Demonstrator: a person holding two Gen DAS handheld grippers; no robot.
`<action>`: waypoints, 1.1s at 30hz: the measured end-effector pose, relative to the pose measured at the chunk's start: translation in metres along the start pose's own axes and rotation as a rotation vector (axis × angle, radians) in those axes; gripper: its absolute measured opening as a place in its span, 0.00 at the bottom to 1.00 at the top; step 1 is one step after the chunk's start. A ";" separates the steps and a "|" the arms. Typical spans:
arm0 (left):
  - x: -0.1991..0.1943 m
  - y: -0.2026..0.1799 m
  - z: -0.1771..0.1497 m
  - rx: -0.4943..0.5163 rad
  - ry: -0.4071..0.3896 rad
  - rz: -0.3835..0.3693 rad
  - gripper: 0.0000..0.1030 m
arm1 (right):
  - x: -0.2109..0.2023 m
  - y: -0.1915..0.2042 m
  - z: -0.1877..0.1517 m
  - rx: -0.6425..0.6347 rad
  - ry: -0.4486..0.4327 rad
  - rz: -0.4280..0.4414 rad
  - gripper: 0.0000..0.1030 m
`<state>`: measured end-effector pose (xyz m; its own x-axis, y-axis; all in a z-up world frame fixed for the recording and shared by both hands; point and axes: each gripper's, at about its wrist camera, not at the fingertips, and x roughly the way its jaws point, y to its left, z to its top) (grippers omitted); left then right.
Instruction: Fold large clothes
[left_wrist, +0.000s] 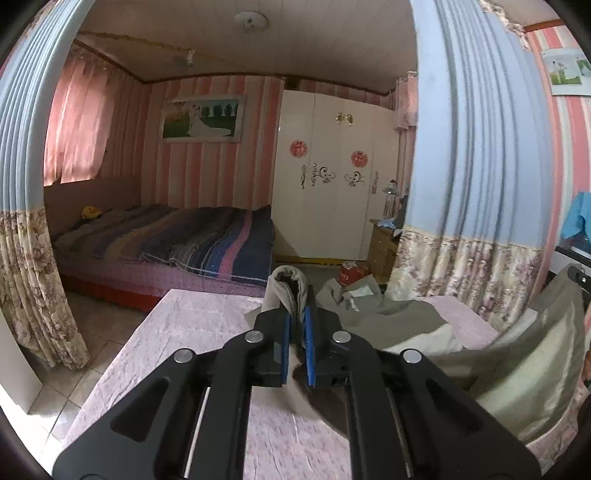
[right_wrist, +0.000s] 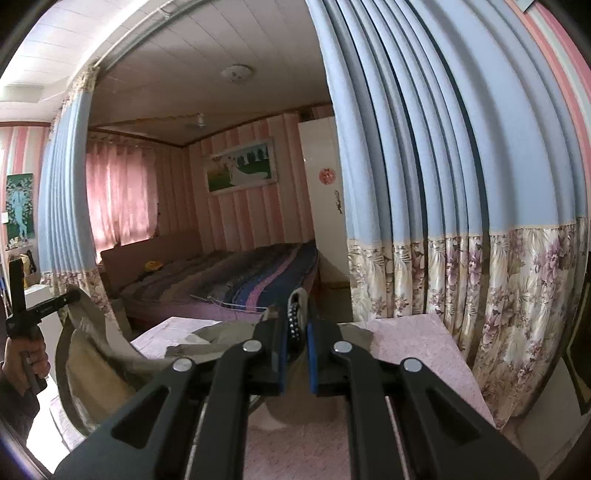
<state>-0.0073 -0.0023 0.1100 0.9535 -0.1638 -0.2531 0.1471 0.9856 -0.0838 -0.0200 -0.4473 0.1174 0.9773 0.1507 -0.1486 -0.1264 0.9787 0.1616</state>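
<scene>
A large grey-khaki garment (left_wrist: 402, 321) with a pale lining lies partly on the table's pink patterned cloth (left_wrist: 184, 332). My left gripper (left_wrist: 299, 314) is shut on one edge of it, and a fold of fabric (left_wrist: 290, 288) sticks up past the blue pads. My right gripper (right_wrist: 297, 317) is shut on another edge, where a black studded strip (right_wrist: 293, 321) shows between the fingers. The garment (right_wrist: 92, 358) hangs in a raised sag between both grippers. In the right wrist view a hand (right_wrist: 26, 354) holds the left gripper (right_wrist: 74, 295) at far left.
Blue curtains with floral hems (right_wrist: 480, 295) hang close on the right and another (left_wrist: 29, 258) on the left. Beyond the table are a bed with a striped cover (left_wrist: 177, 236), a white wardrobe (left_wrist: 332, 177), a red object (left_wrist: 349, 273) on the floor and tiled floor (left_wrist: 85, 354).
</scene>
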 end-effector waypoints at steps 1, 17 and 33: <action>0.011 0.001 0.004 -0.001 -0.001 -0.003 0.05 | 0.010 -0.003 0.003 -0.007 -0.005 -0.012 0.08; 0.249 -0.006 0.059 0.093 0.138 0.075 0.06 | 0.230 -0.051 0.046 -0.009 0.091 -0.122 0.08; 0.495 0.021 -0.003 0.068 0.548 0.139 0.16 | 0.456 -0.119 -0.019 0.016 0.424 -0.243 0.02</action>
<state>0.4668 -0.0632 -0.0197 0.6919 -0.0131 -0.7219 0.0642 0.9970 0.0434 0.4373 -0.4922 0.0122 0.8224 -0.0353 -0.5677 0.1029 0.9908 0.0875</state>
